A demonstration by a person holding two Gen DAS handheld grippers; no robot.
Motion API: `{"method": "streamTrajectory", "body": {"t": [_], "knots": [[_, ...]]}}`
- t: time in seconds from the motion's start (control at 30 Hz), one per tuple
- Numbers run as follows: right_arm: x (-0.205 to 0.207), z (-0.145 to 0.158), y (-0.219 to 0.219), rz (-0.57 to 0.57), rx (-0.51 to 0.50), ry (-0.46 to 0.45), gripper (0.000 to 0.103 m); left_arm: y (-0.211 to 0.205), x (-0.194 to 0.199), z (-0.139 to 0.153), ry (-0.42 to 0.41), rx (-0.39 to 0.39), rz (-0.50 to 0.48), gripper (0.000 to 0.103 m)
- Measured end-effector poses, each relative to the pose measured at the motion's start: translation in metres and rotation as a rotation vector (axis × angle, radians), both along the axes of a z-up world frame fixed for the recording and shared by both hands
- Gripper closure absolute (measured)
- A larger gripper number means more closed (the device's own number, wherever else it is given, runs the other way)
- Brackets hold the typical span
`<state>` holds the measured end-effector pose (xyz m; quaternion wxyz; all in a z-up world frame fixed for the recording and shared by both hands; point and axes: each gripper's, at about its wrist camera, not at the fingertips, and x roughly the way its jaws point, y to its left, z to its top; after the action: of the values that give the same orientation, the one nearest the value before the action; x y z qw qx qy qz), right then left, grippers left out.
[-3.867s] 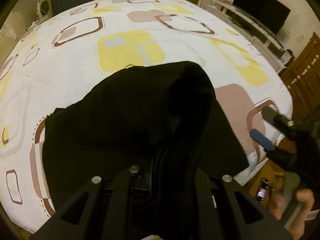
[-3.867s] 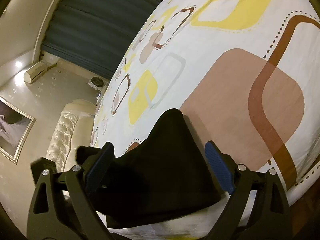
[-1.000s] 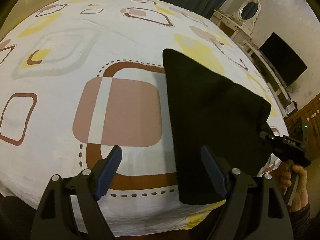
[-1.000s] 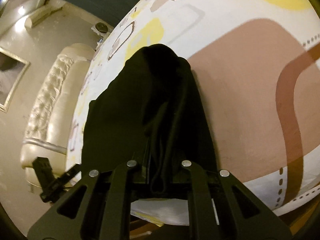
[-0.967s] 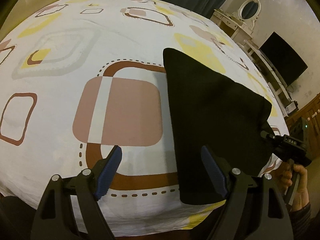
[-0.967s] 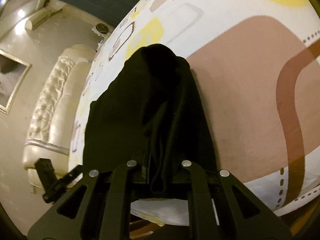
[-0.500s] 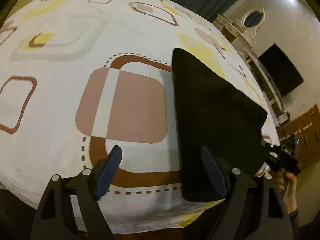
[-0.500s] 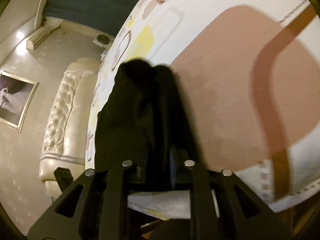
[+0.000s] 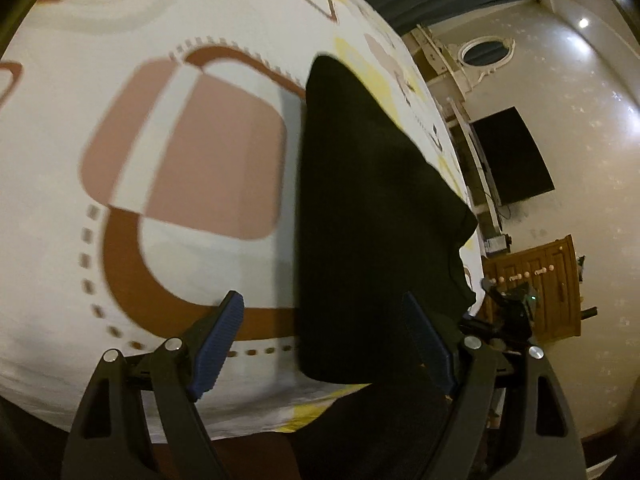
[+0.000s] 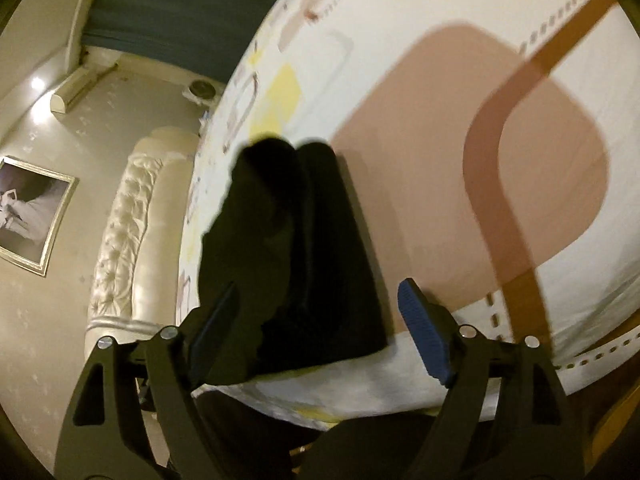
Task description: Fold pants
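Black pants (image 9: 368,208) lie folded in a narrow stack on the bed (image 9: 180,152), near its front edge, on the patterned white sheet with pink, brown and yellow squares. In the right wrist view the pants (image 10: 296,264) show two rounded folds side by side at the far end; the near end reaches the bed (image 10: 500,128) edge.

Left gripper (image 9: 324,344) spread wide, blue pads apart, nothing between them touching; it hangs over the front edge of the bed, with the pants' near end showing between the pads, closer to the right pad. Right gripper (image 10: 316,336) also spread wide, pads clear of the cloth on both sides, the pants' near end in the gap between them. Neither holds the pants.

In the left view the right gripper (image 9: 508,308) shows small past the pants' right corner, state there too small to tell.

Around: a TV (image 9: 512,156) on the wall, a wooden cabinet (image 9: 536,288), an oval mirror (image 9: 486,50), dark curtains (image 10: 180,20), a tufted headboard (image 10: 132,232), a framed picture (image 10: 32,216), an air conditioner (image 10: 76,84).
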<state>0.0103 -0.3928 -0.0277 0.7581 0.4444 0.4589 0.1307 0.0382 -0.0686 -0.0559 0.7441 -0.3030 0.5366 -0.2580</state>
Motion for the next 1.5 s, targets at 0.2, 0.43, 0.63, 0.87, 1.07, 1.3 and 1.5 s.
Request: {"method": "streamTrajectory", "body": {"t": [0.2, 0.43, 0.63, 0.87, 1.07, 1.3, 1.5], "knots": [[0.002, -0.013, 0.019, 0.003, 0.072, -0.013, 0.02, -0.008, 0.01, -0.016, 0.065, -0.127, 0.026, 0.023], [0.01, -0.012, 0.037, 0.061, -0.037, 0.007, 0.06, -0.018, 0.021, -0.022, 0.149, -0.094, 0.007, 0.058], [0.007, -0.003, 0.044, 0.057, -0.051, -0.016, 0.066, -0.023, 0.024, -0.005, 0.12, -0.012, -0.016, 0.066], [0.017, 0.003, 0.072, 0.079, -0.056, -0.02, 0.068, -0.007, 0.027, 0.009, 0.082, 0.061, -0.02, 0.067], [0.031, -0.002, 0.107, 0.15, -0.045, -0.023, 0.068, 0.021, 0.014, 0.012, 0.066, 0.118, 0.013, 0.067], [0.048, -0.003, 0.151, 0.239, -0.026, -0.019, 0.069, 0.067, -0.001, 0.015, 0.047, 0.152, 0.055, 0.067], [0.056, -0.005, 0.172, 0.272, -0.03, -0.017, 0.069, 0.082, -0.005, 0.011, 0.048, 0.134, 0.079, 0.067]]}}
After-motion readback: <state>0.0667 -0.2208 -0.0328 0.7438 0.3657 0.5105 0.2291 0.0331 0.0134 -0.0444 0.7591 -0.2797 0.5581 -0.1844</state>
